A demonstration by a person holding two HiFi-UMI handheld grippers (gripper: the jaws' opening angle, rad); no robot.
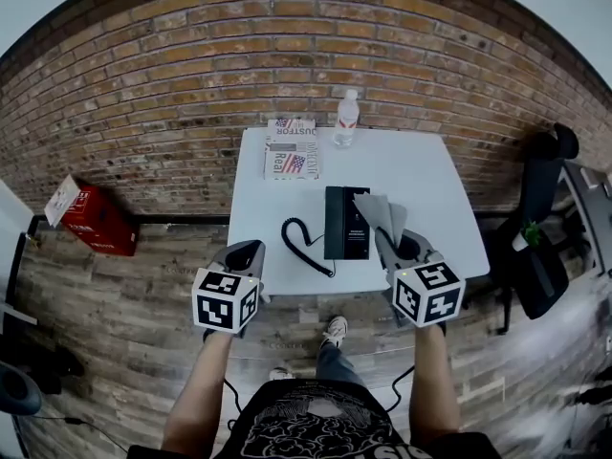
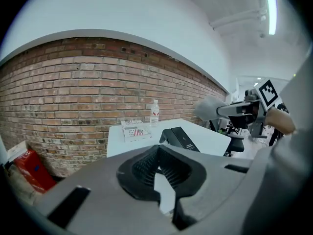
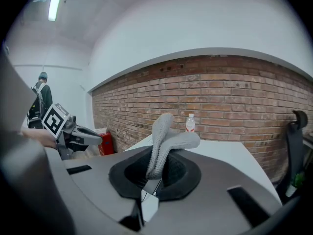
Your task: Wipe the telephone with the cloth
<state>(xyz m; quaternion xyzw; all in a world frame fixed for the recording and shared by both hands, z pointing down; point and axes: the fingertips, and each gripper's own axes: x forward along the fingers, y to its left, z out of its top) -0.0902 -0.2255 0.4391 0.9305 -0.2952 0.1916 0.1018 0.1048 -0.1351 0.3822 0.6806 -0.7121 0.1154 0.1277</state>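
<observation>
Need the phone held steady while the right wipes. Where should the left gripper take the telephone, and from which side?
Probably the handset, the narrow bar along the telephone's left edge: come in with the left gripper from the left, jaws across it, above the coiled cord. That leaves the right side free for the cloth in the right gripper.

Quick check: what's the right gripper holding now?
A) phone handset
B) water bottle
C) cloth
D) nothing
C: in the right gripper view, the right gripper has its jaws closed on the grey cloth, which sticks up from between them.
</observation>
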